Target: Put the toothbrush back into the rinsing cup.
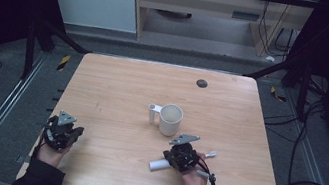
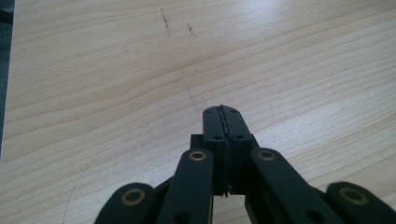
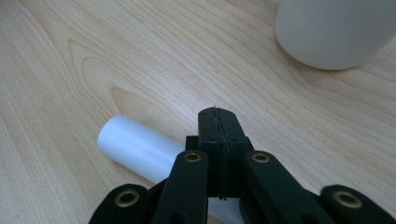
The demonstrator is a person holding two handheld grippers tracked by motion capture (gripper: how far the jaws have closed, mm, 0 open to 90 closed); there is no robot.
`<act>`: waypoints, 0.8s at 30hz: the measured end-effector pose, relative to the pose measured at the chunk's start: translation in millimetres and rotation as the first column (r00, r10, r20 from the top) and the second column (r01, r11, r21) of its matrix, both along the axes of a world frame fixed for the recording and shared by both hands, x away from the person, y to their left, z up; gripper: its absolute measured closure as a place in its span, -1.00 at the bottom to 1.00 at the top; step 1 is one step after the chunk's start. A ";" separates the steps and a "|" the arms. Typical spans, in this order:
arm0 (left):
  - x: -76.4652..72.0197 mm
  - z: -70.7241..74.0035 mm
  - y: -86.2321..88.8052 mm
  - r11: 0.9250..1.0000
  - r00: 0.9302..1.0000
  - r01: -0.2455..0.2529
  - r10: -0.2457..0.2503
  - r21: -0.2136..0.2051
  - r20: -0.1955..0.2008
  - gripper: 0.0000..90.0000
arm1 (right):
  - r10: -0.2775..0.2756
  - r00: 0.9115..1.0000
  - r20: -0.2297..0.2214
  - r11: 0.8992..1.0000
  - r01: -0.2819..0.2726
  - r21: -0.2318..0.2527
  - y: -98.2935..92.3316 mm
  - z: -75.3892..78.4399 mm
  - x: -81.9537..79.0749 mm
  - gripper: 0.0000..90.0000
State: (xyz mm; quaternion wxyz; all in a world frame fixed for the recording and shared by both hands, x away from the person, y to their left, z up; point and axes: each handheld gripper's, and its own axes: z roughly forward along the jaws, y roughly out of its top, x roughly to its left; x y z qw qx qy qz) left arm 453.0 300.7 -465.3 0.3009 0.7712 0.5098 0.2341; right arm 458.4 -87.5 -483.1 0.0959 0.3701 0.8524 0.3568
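Observation:
A white mug [image 1: 170,119] stands upright near the middle of the wooden table [image 1: 117,89], with a small white upright piece [image 1: 152,113] just to its left. My right gripper [image 1: 181,155] rests below the mug, jaws shut with nothing between them. A white tube [image 1: 158,164] lies flat on the table under and beside it; in the right gripper view the tube [image 3: 135,147] runs beneath the shut right gripper [image 3: 218,113] and the mug [image 3: 334,32] stands ahead at upper right. My left gripper [image 1: 62,131] sits at the table's left front, and the left gripper [image 2: 223,109] is shut over bare wood.
A small white rod [image 1: 210,154] pokes out to the right of my right gripper. A dark round plug [image 1: 201,83] sits in the tabletop near the far edge. Black frame posts and cables flank the table on the floor. A cabinet stands beyond the far edge.

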 end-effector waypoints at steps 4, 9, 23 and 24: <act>0.1 -0.1 0.0 1.000 1.000 0.000 0.000 0.000 -0.001 0.97 | 0.015 1.000 -0.006 1.000 -0.015 -0.012 -1.3 0.7 -3.1 1.00; -0.1 0.0 -0.1 1.000 1.000 0.001 -0.001 0.000 -0.001 0.97 | 0.018 1.000 -0.009 1.000 -0.018 -0.025 -4.6 0.9 -5.8 1.00; -0.2 0.1 0.2 1.000 1.000 0.000 0.000 -0.001 -0.001 0.97 | 0.019 1.000 -0.009 0.999 -0.019 -0.035 -12.0 2.8 -10.0 1.00; -0.2 0.1 0.1 1.000 1.000 0.000 0.000 0.000 -0.001 0.97 | 0.019 1.000 -0.009 0.999 -0.019 -0.034 -12.7 2.8 -10.3 1.00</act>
